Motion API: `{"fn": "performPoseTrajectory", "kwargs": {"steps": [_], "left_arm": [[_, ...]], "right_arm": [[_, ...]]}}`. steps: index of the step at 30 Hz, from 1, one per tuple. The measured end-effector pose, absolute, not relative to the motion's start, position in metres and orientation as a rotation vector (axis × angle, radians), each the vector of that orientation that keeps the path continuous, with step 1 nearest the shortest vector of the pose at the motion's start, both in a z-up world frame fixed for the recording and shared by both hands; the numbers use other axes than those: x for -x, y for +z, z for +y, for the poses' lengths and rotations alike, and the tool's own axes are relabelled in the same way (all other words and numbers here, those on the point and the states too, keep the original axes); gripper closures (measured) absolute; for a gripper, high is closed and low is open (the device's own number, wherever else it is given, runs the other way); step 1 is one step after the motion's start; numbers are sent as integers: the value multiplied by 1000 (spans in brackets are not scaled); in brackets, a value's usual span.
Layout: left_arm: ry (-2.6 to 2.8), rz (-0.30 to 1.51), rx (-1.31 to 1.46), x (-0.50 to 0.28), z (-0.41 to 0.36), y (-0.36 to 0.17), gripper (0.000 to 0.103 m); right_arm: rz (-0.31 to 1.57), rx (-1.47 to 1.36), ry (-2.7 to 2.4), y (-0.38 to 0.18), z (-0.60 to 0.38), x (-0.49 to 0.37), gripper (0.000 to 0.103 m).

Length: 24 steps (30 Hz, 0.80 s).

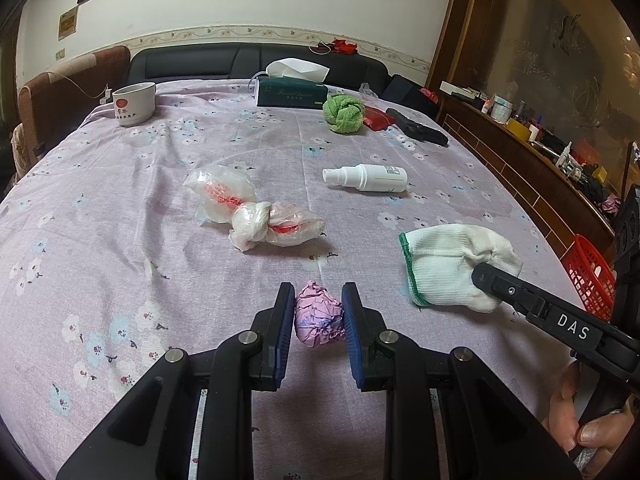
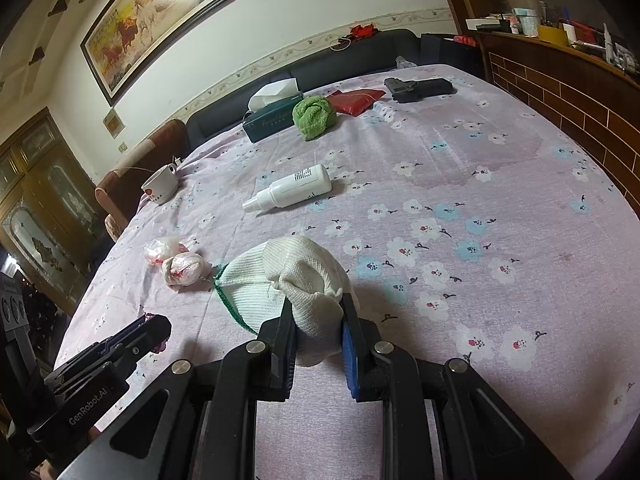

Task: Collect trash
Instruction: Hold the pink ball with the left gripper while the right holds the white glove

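The crumpled pink wrapper [image 1: 319,315], a foil-like ball with dark blue scribbles of print too creased to read, sits clamped between the blue pads of the left hand-held gripper [image 1: 318,312], low over the near edge of the table [image 1: 120,200]. Just to its right the white knit glove [image 1: 452,264], bunched up and edged in green at the cuff, is pinched at its fingers' end by the right hand-held gripper [image 2: 316,320]; most of the glove lies on the cloth. That gripper's arm bears the white letters "DAS" in the left wrist view, and the left one reads "GenRobot.AI" along its side in the right wrist view. A thumb and finger [image 1: 576,420] of the person show at the lower right.

Beyond the wrapper lies a knotted clear plastic bag [image 1: 256,216] with red print, unreadable. Farther right a white spray bottle [image 1: 366,177] lies on its side, its label too small to read. At the far edge stand a white cup [image 1: 134,103] with a red round mark and dark characters, a dark green tissue box [image 1: 292,94] lettered "Facial tissue" in script, a balled green towel [image 1: 343,113], a red packet [image 1: 378,118] and a black object [image 1: 418,128]. The table wears a lilac cloth with white and blue flowers. A red basket [image 1: 588,276] stands off the table's right side.
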<state>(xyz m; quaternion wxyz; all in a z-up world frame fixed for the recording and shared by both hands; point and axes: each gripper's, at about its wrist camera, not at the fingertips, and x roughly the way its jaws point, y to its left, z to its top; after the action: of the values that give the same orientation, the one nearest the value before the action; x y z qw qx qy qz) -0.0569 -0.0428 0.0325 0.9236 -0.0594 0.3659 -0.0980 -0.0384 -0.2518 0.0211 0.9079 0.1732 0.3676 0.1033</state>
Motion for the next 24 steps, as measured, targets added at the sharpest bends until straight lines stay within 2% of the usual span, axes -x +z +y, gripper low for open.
{"fn": "performPoseTrajectory", "kwargs": {"steps": [14, 24], "left_arm": [[-155, 735, 88, 63, -48, 35, 80], [-141, 695, 18, 72, -65, 48, 80]], "right_arm": [[756, -305, 164, 24, -250, 41, 82], [625, -121, 51, 57, -249, 71, 82]]}}
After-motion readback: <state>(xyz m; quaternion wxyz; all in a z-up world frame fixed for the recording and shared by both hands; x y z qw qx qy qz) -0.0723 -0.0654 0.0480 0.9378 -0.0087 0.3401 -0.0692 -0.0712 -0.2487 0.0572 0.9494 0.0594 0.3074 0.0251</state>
